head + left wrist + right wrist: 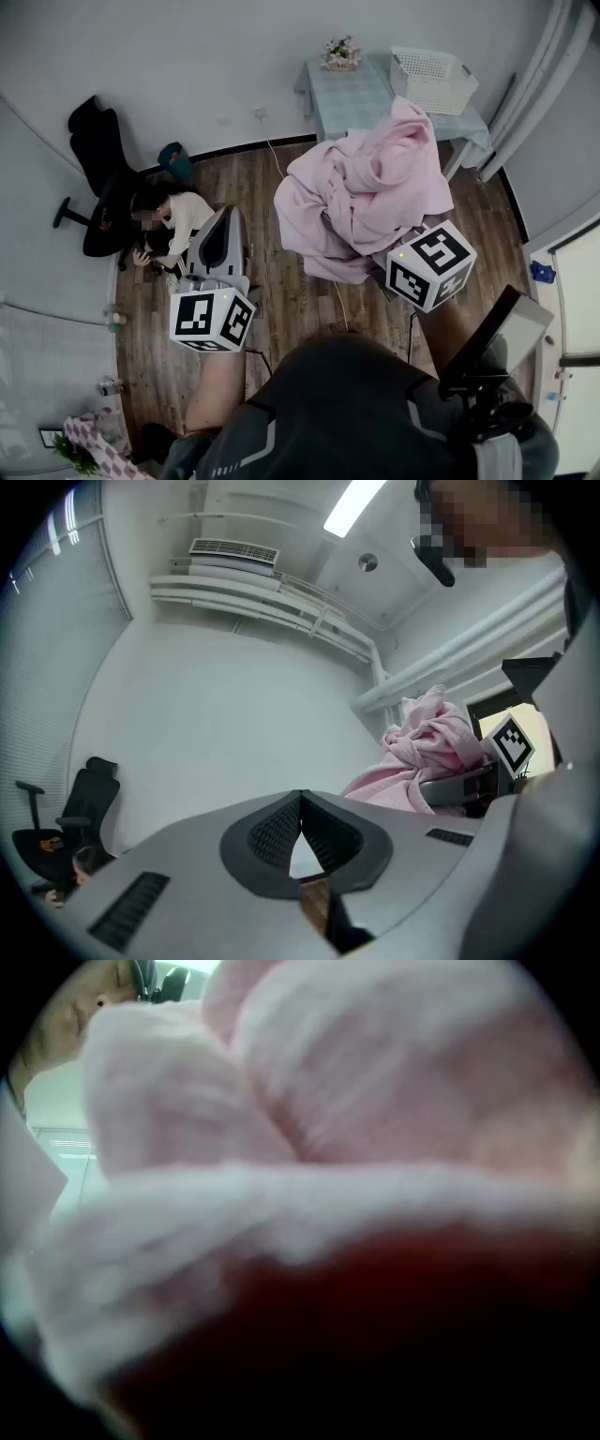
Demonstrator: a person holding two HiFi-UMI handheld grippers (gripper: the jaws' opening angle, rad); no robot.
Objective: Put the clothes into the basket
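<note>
A big bundle of pink clothes (pixel 370 192) hangs above the wooden floor, heaped over my right gripper. Only that gripper's marker cube (pixel 429 265) shows below the cloth. The jaws are buried in it. In the right gripper view pink fabric (pixel 309 1119) fills the whole picture. The white basket (pixel 431 80) stands on a small table (pixel 352 98) at the back, beyond the bundle. My left gripper (pixel 217 246) is held at the left, apart from the clothes. Its fingertips (pixel 300 803) meet with nothing between them, and it points at the white wall.
A person (pixel 178 220) sits on the floor at the left, beside a black office chair (pixel 98 178). A flower pot (pixel 340 53) stands on the table next to the basket. A dark flat device (pixel 497 342) is at my right side.
</note>
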